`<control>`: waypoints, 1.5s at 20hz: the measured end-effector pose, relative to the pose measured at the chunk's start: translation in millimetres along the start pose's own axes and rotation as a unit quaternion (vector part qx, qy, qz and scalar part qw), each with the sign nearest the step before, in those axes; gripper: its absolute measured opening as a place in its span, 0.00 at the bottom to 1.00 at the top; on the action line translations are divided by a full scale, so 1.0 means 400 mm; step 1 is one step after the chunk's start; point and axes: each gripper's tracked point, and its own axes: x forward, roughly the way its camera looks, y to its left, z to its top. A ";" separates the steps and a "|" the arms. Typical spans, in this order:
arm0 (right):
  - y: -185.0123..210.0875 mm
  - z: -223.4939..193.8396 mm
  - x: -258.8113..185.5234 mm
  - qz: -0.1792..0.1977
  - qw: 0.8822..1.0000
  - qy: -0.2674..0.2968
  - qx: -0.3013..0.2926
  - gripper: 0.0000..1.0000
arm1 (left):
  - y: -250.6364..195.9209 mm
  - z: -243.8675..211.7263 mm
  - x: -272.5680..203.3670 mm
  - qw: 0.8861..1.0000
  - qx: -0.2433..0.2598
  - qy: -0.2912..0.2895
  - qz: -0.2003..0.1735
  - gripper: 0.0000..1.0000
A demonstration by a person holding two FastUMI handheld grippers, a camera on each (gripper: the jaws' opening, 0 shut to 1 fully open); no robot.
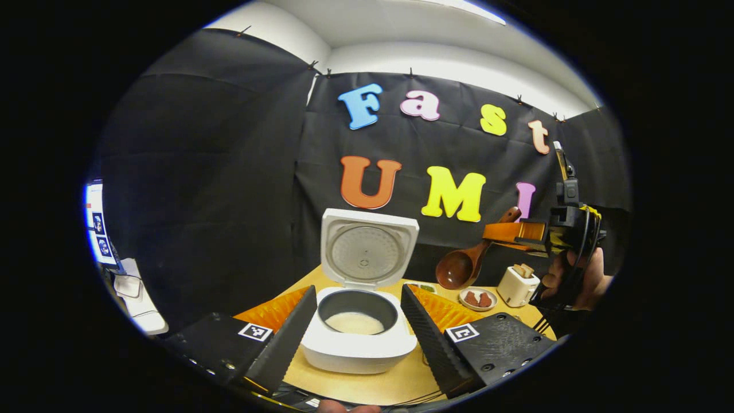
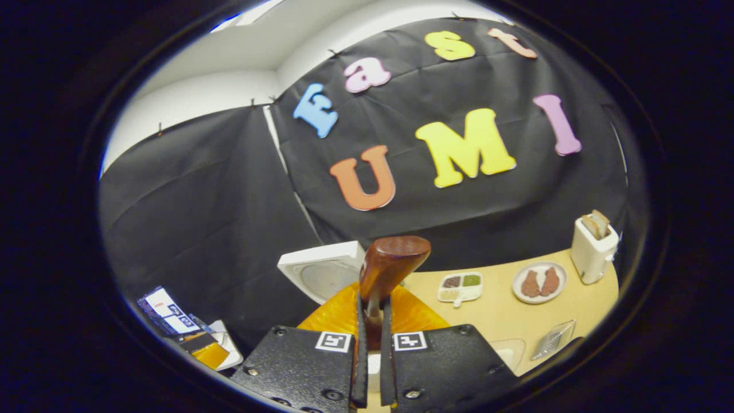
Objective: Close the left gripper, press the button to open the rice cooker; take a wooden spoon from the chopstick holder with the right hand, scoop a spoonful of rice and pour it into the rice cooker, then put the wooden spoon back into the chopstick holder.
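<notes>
Rice cooker (image 1: 358, 338): lid up, white rice in the pot.
Left gripper (image 1: 358, 332): fingers wide apart, one on each side of the rice cooker.
Right gripper (image 2: 373, 367): squeezed tight on the wooden spoon (image 2: 390, 267).
Wooden spoon: up high, right of the rice cooker, bowl looks empty.
Plate (image 1: 477, 299): right of the rice cooker, brown food on it.
Toaster (image 1: 517, 285): just past the plate, bread inside.

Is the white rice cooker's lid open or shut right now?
Open. The white rice cooker has its lid standing upright behind the dark inner pot, which shows pale rice at the bottom.
</notes>
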 end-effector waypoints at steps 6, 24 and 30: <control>-0.370 0.047 -0.187 -0.128 0.991 -0.022 0.021 0.13 | -0.161 0.000 0.071 0.999 0.006 -0.001 -0.049 0.95; -0.852 -0.343 -0.151 -0.268 0.955 0.087 0.091 0.14 | -0.272 0.011 0.112 0.998 0.038 0.038 -0.024 0.94; -0.890 -0.406 -0.109 -0.271 0.953 0.084 0.104 0.15 | -0.285 0.024 0.114 0.997 0.048 0.046 -0.028 0.95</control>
